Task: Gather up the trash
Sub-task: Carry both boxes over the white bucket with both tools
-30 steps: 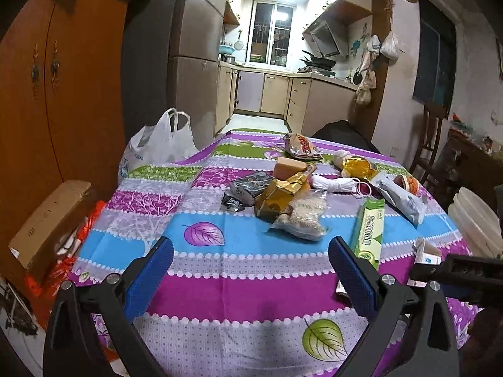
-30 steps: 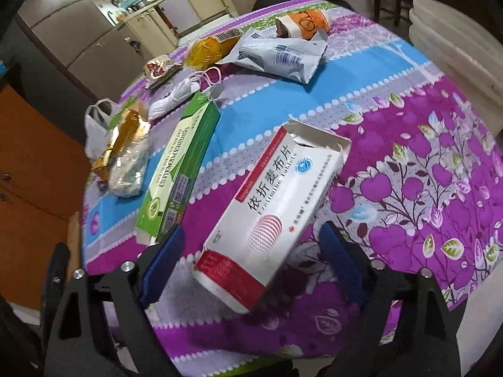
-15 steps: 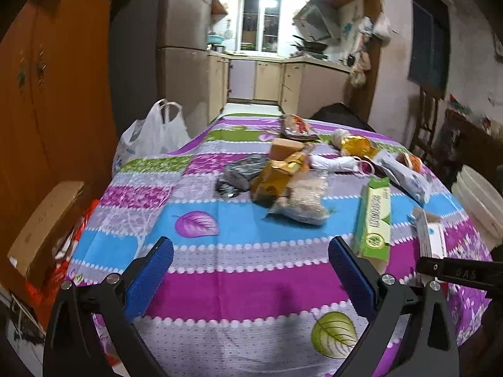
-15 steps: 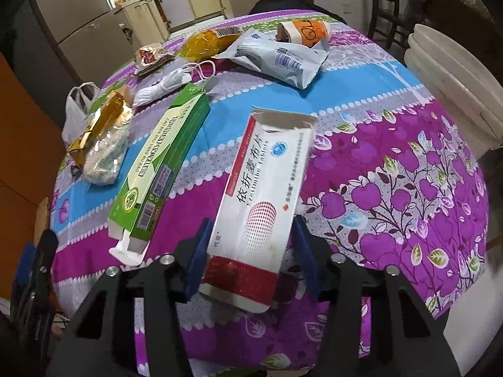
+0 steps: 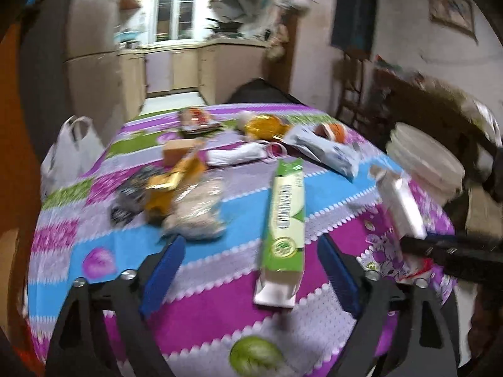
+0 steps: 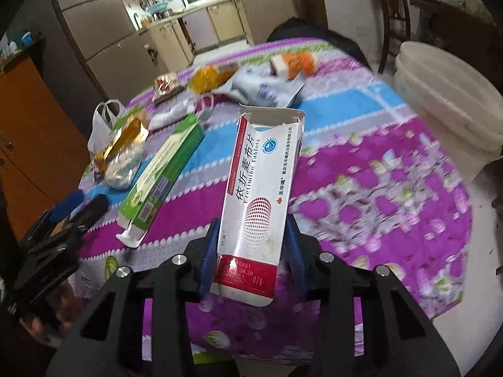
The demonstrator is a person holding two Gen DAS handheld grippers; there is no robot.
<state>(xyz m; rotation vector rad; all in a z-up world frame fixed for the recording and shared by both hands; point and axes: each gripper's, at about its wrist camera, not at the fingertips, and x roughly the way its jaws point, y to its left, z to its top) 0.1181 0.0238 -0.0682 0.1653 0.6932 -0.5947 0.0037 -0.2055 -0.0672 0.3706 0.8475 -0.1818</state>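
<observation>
The left wrist view is smeared by motion: the wrappers (image 5: 176, 185) near the counter's (image 5: 201, 301) far-left edge cannot be told apart, and the green box's (image 5: 284, 220) print is unreadable. The white medicine box's (image 6: 257, 194) lower sides are hidden behind the right gripper's fingers (image 6: 209, 264). The white buckets (image 6: 452, 100) are cut off by the right edge.
</observation>
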